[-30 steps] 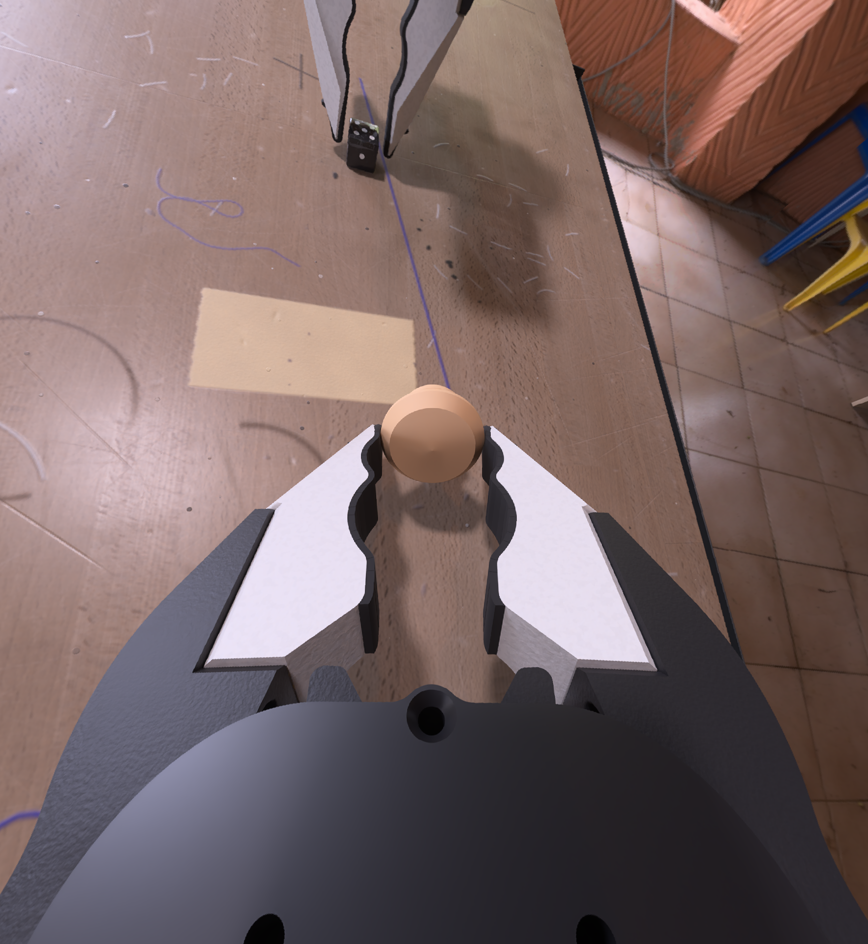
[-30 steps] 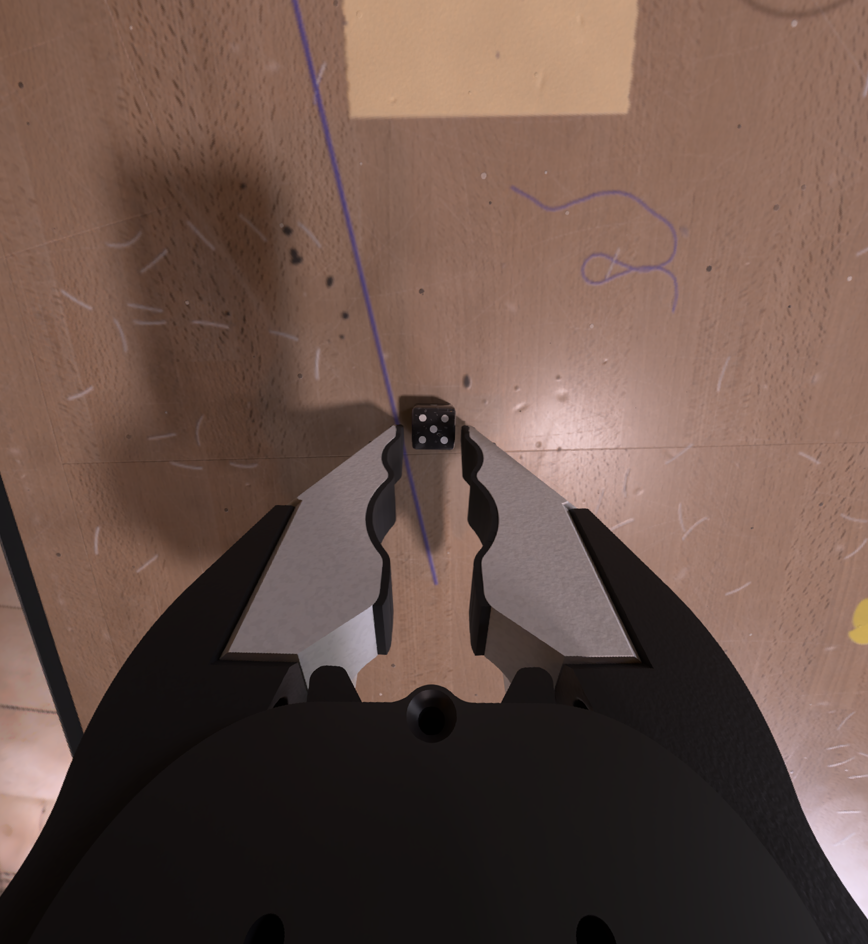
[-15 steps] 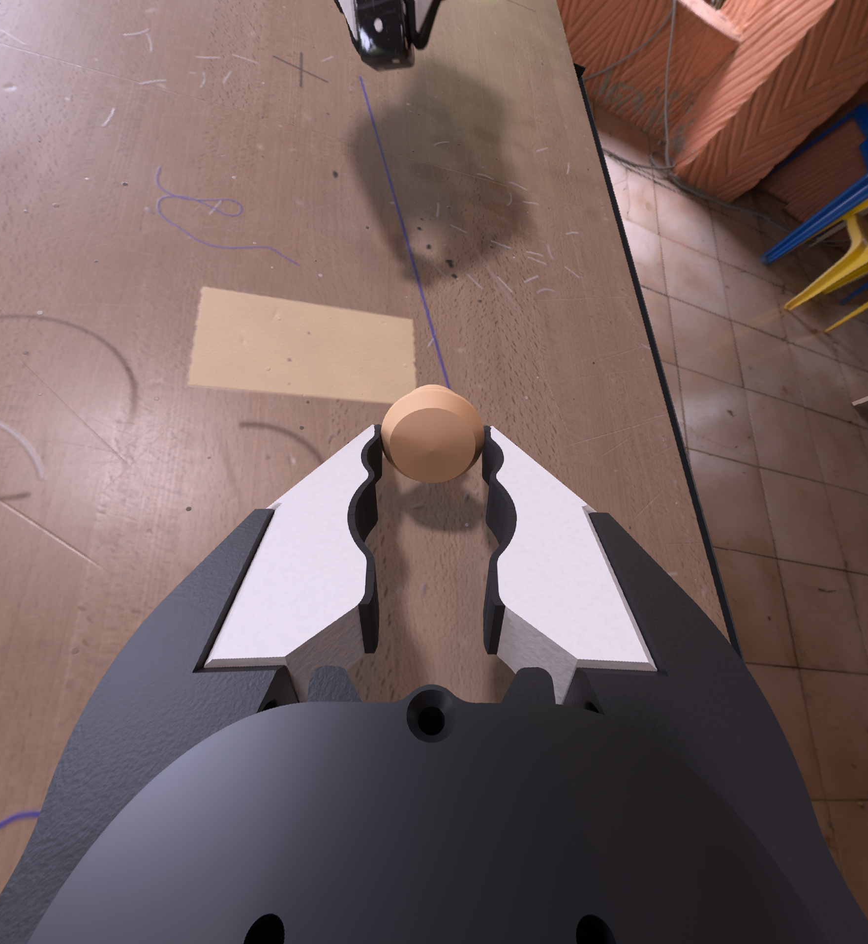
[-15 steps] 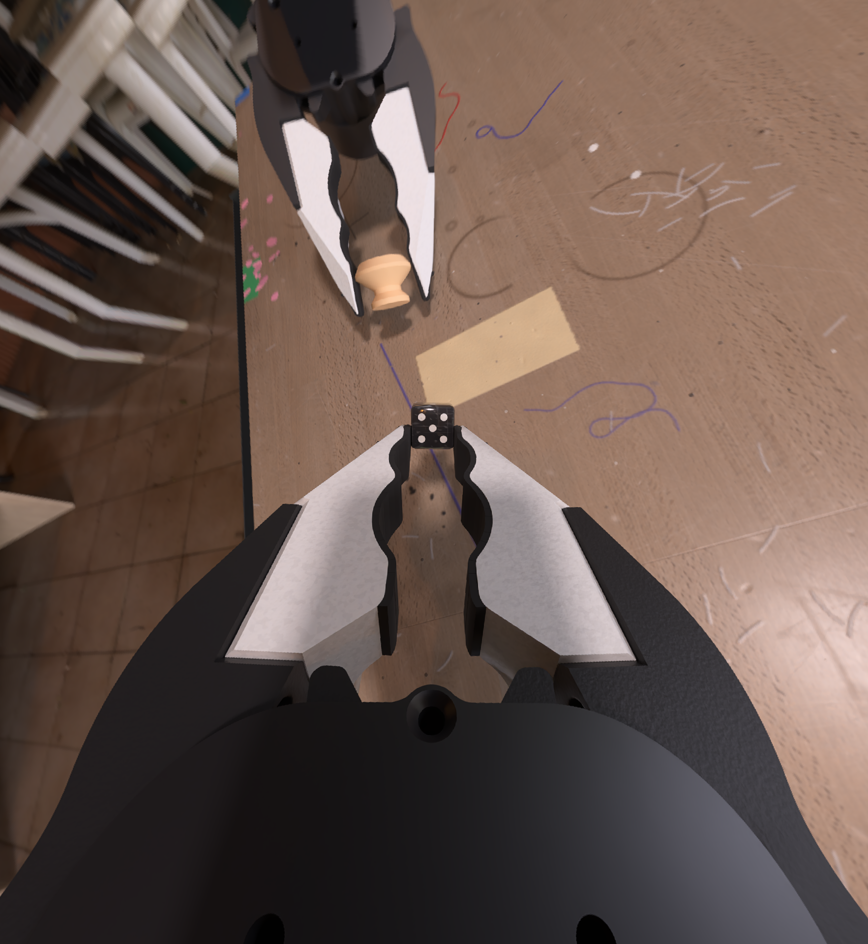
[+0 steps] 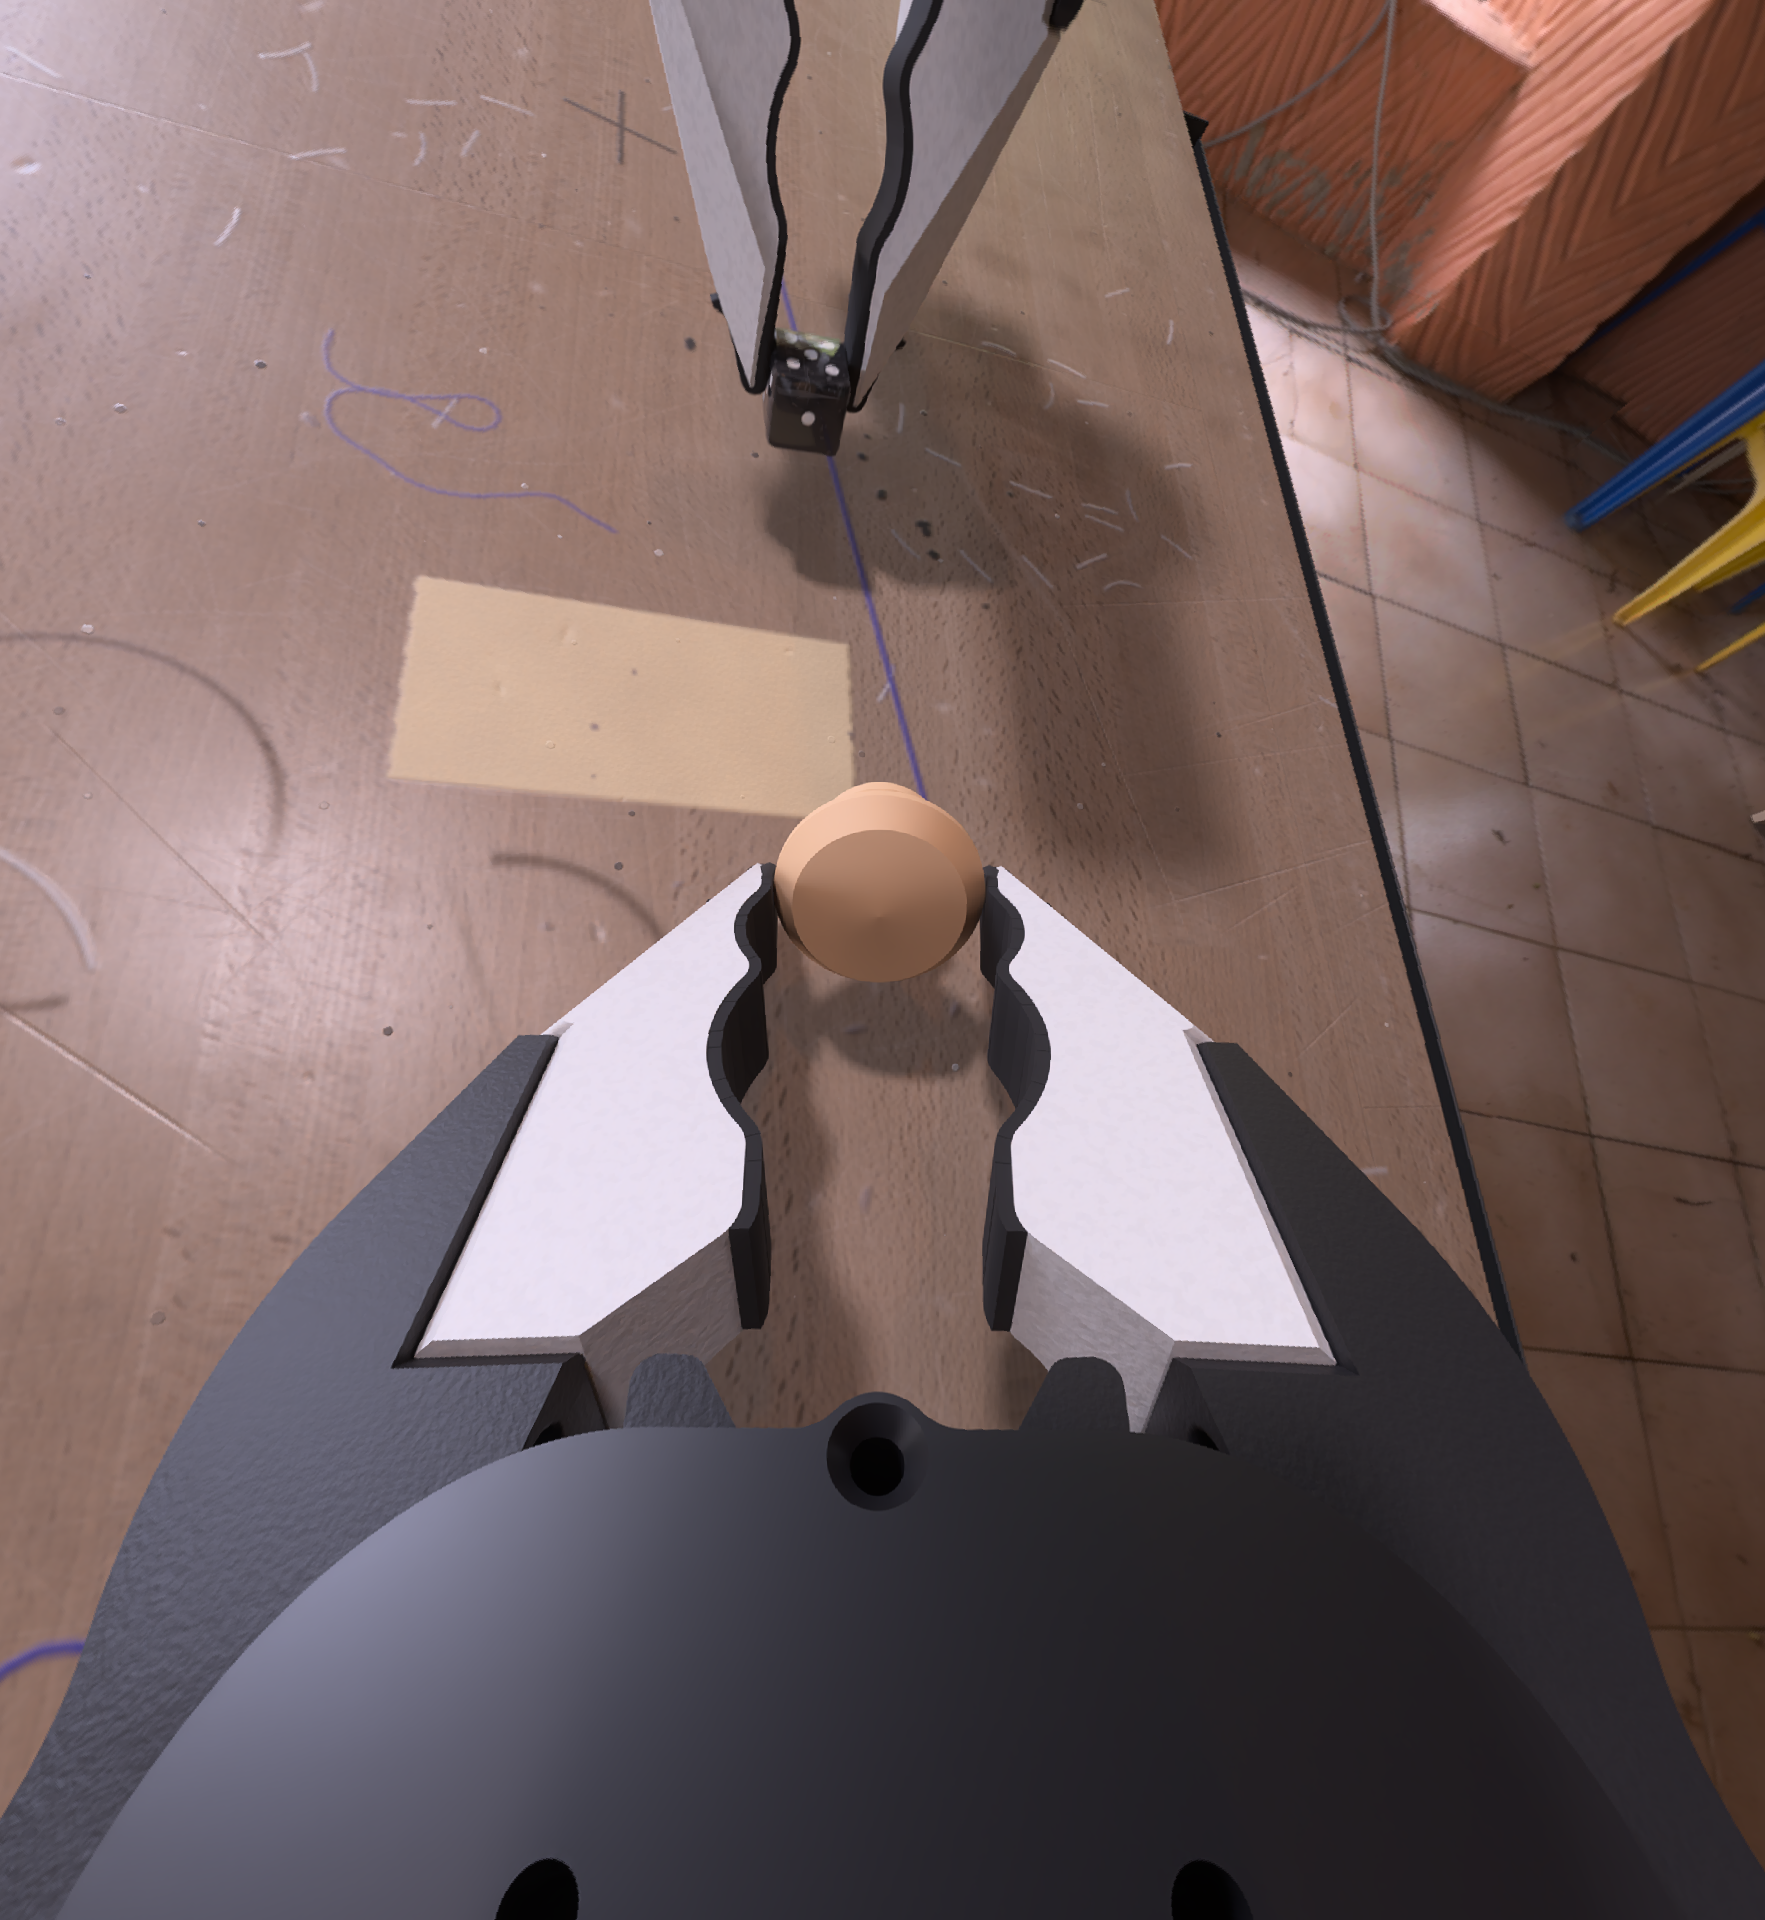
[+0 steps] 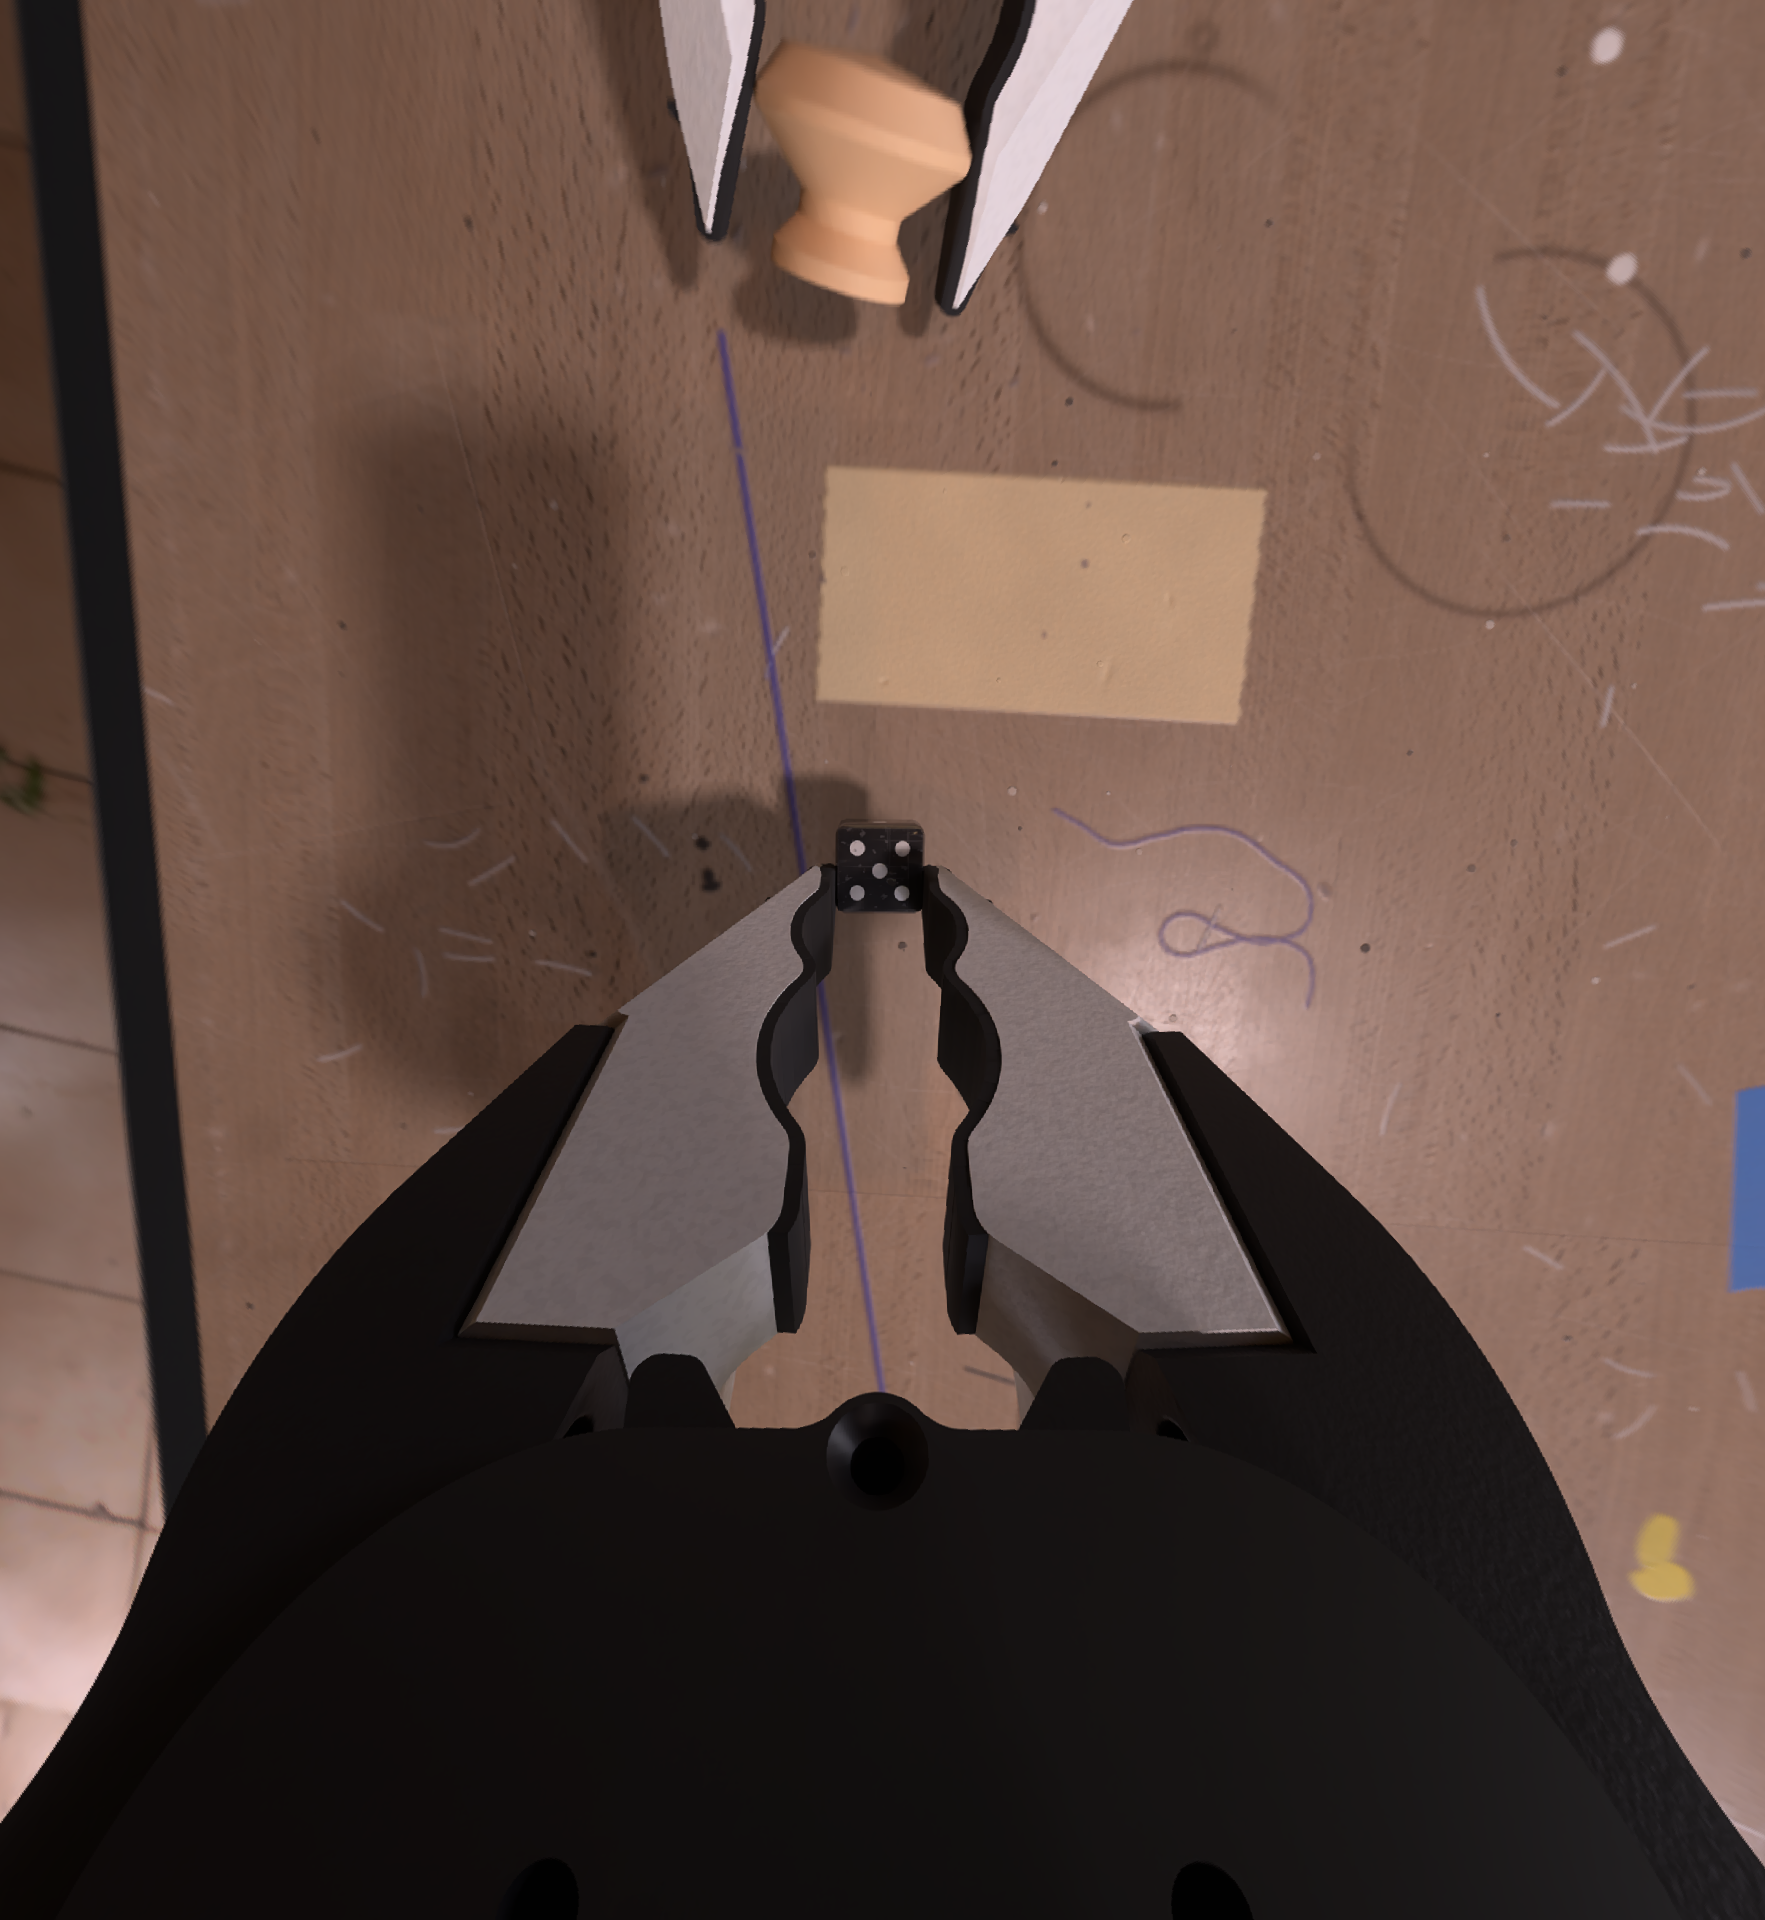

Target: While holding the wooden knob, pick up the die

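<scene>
My left gripper (image 5: 878,883) is shut on the wooden knob (image 5: 878,904), a tan round-headed knob held above the wooden table (image 5: 182,1039); its shadow lies below. My right gripper (image 6: 878,883) is shut on the die (image 6: 879,869), a small black cube with white pips, held off the table. In the left wrist view the right gripper (image 5: 805,369) comes down from the top with the die (image 5: 805,400) between its tips. In the right wrist view the left gripper (image 6: 836,260) holds the knob (image 6: 852,156) at the top.
A pale tan rectangular patch (image 6: 1039,592) lies on the table between the grippers. A blue line (image 6: 774,644) runs along the table. The table edge (image 5: 1356,779) is to the right, with tiled floor, a brick wall and blue and yellow chairs (image 5: 1751,457) beyond. A blue tape strip (image 6: 1756,1200) lies at right.
The right gripper shut on the die and lifted it off the table, swung up and away, then came back nearer to the left gripper. The left gripper with the knob has not moved.
</scene>
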`<state>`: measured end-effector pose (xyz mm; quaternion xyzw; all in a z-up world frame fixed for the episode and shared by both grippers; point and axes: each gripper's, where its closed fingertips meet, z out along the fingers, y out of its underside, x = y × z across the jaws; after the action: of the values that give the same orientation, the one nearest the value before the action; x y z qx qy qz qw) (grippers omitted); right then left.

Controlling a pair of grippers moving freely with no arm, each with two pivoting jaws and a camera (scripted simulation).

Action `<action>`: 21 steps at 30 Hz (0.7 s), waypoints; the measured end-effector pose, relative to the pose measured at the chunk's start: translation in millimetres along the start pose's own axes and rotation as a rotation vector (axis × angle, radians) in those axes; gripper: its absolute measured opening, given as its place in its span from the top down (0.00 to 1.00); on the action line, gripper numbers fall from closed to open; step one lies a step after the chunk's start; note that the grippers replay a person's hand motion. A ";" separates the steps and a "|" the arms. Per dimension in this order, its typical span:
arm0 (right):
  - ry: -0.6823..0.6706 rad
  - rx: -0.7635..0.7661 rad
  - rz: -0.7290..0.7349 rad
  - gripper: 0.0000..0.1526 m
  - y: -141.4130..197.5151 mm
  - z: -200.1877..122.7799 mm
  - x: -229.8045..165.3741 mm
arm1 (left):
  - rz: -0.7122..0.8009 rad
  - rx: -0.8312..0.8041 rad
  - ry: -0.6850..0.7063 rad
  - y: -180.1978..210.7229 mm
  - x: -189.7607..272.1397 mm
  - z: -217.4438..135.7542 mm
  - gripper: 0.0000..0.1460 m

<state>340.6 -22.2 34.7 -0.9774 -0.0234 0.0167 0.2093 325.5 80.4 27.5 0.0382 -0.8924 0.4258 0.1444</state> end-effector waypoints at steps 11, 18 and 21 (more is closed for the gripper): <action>0.023 -0.116 -0.114 0.89 0.5 8.8 5.4 | 0.003 -0.003 -0.006 0.4 -0.5 0.4 0.73; -0.004 -0.135 -0.135 0.89 -0.9 10.2 6.5 | 0.010 -0.018 -0.019 1.7 -1.2 1.7 0.73; -0.014 -0.138 -0.138 0.89 -1.2 10.8 6.9 | 0.010 -0.018 -0.019 1.8 -1.2 1.9 0.73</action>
<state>346.9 -16.3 25.2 -0.9855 -0.0930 0.0074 0.1418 325.9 80.1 24.6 0.0365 -0.8977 0.4180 0.1343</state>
